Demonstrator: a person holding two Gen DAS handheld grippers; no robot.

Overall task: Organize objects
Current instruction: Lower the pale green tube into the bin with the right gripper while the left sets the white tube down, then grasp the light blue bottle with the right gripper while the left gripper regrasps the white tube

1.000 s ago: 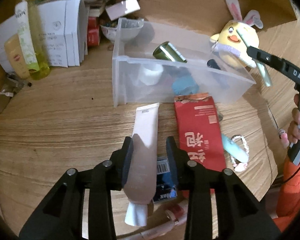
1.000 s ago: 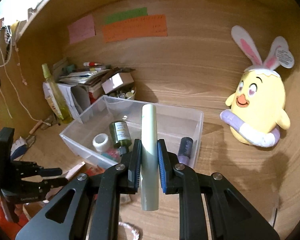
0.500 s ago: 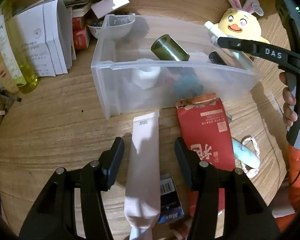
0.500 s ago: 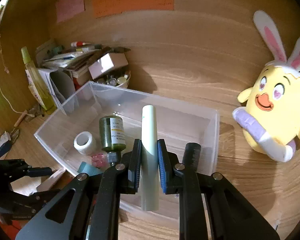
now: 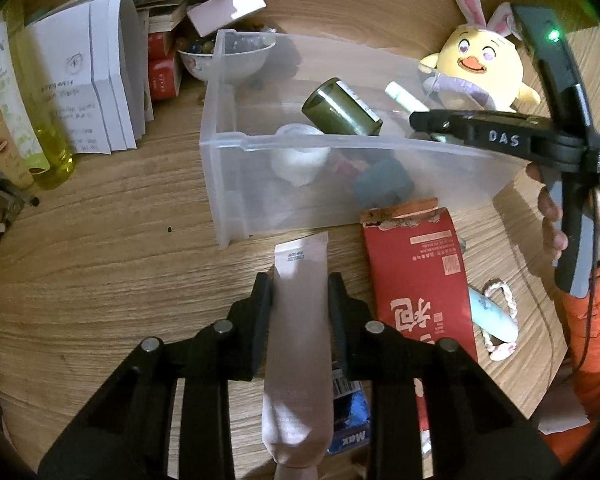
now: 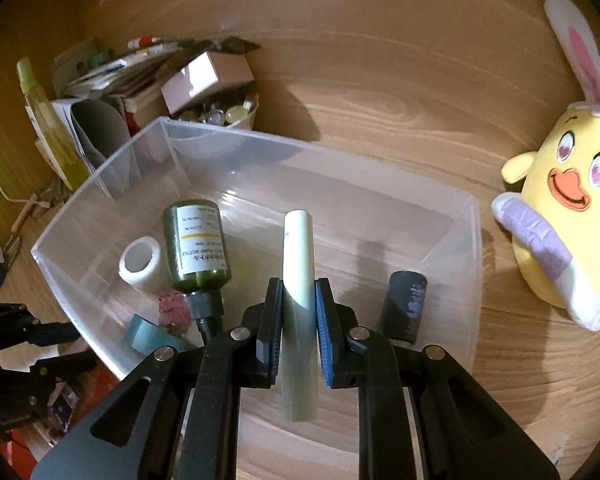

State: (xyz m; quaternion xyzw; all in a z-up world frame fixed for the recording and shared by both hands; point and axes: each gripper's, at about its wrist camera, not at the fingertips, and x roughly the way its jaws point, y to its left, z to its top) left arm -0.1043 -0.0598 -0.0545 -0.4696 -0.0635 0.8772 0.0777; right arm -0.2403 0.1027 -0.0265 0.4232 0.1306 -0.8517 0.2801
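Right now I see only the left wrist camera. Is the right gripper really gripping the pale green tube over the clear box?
Observer: Yes. The right gripper is shut on the pale green tube, with both pads pressed on it, above the clear box.
Operator: Is something at the right end of the box?
Observer: A dark cylinder sits there, right of the tube. Your view hides it.
Operator: Where does the green bottle point?
Observer: It lies left of the tube, with its black cap toward the near wall.
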